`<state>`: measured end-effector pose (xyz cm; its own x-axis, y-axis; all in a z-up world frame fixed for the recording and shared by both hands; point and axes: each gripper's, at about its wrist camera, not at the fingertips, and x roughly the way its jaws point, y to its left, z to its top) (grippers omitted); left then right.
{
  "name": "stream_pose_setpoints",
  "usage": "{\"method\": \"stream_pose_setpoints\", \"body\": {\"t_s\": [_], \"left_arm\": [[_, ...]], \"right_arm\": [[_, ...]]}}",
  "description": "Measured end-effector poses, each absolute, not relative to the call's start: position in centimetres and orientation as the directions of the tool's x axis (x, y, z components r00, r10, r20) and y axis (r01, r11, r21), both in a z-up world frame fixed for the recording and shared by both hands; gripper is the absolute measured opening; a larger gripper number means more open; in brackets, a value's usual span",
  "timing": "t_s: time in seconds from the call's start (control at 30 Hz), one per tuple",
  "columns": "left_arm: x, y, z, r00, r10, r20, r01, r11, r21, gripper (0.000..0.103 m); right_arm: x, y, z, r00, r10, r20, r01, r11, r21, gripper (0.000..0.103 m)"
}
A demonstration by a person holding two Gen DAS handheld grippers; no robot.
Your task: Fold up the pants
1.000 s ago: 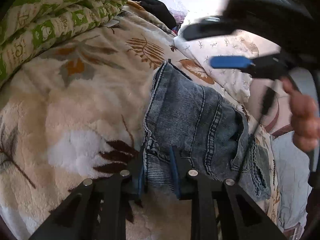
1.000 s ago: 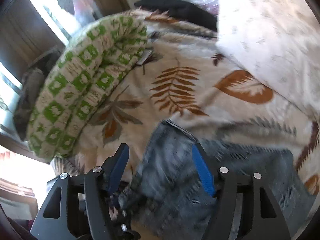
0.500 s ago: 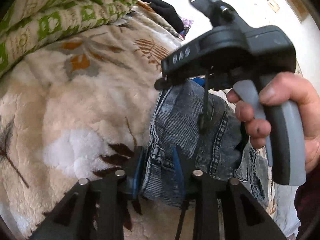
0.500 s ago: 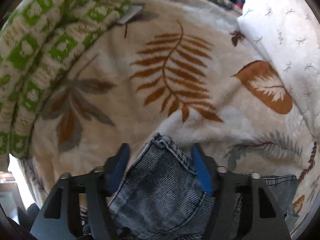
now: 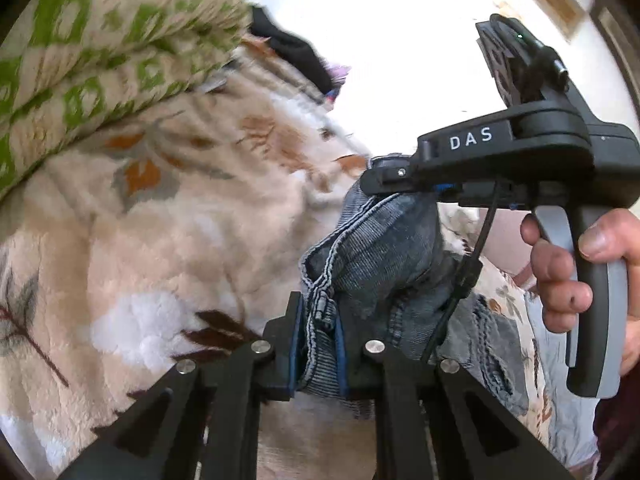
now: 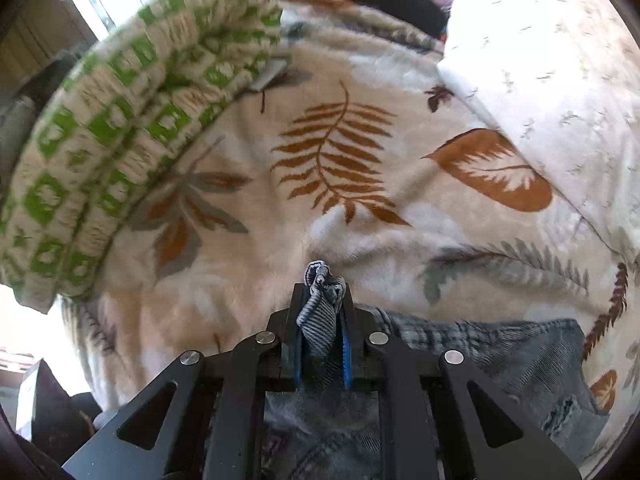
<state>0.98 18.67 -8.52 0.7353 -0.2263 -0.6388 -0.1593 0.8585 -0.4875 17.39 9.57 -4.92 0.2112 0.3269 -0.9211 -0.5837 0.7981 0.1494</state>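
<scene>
Both grippers had just closed on the jeans (image 5: 384, 248), which lay bunched on the bed (image 5: 160, 240). The left gripper (image 5: 316, 344) was clamped on a thick seam, the right gripper (image 6: 322, 320) on a thin tip of hem. That small bite looked likely to slip if lifted, dropping one corner and skewing the fold.

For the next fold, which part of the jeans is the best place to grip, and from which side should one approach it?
Probably the thick stitched hem, taken from above at two corners. The jeans lie bunched on the leaf-print blanket, so only the raised edge offers a firm ridge. Both grippers already do this: the left gripper and the right gripper are shut on denim folds, their jaws having just closed.
</scene>
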Motion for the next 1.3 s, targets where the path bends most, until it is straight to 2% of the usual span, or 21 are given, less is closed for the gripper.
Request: {"method": "stream_pose_setpoints", "body": {"t_s": [0.27,0.6,0.8,1.0,1.03,1.1,1.2,1.3], "left_arm": [[0.8,15.0,-5.2,0.765,-0.38,-0.52,0.074,0.854,-0.514,0.013],[1.5,3.8,-2.7,0.664,-0.572,-0.481,0.288,0.79,-0.542,0.012],[3.2,-6.2,-2.7,0.579,-0.637,-0.508,0.406,0.766,-0.498,0.012],[5.2,-14.9,-6.1,0.51,-0.609,-0.608,0.451,0.791,-0.414,0.013],[5.3,-15.6,-6.7,0.501,-0.592,-0.631,0.451,0.801,-0.393,0.013],[4.9,-16.4,-7.6,0.468,-0.58,-0.667,0.466,0.803,-0.371,0.021],[2.7,-16.1,-6.8,0.448,-0.595,-0.667,0.555,0.77,-0.314,0.028],[0.2,-13.2,-4.1,0.451,-0.633,-0.629,0.633,0.724,-0.274,0.039]], "right_arm": [[16.6,5.5,-2.1,0.312,0.398,-0.863,-0.551,0.815,0.176,0.01],[14.7,-7.0,1.7,0.438,0.451,-0.778,-0.47,0.852,0.229,0.01],[14.2,-18.4,1.5,0.508,0.426,-0.749,-0.351,0.896,0.272,0.01],[14.5,-28.2,-2.2,0.549,0.417,-0.725,-0.218,0.908,0.357,0.01],[14.7,-29.7,-3.2,0.559,0.411,-0.72,-0.191,0.909,0.371,0.01],[15.0,-32.2,-5.2,0.595,0.389,-0.703,-0.137,0.911,0.389,0.01],[15.4,-35.1,-7.8,0.611,0.356,-0.707,-0.047,0.908,0.417,0.012],[14.1,-37.1,-8.8,0.631,0.346,-0.694,0.007,0.892,0.452,0.014]]}}
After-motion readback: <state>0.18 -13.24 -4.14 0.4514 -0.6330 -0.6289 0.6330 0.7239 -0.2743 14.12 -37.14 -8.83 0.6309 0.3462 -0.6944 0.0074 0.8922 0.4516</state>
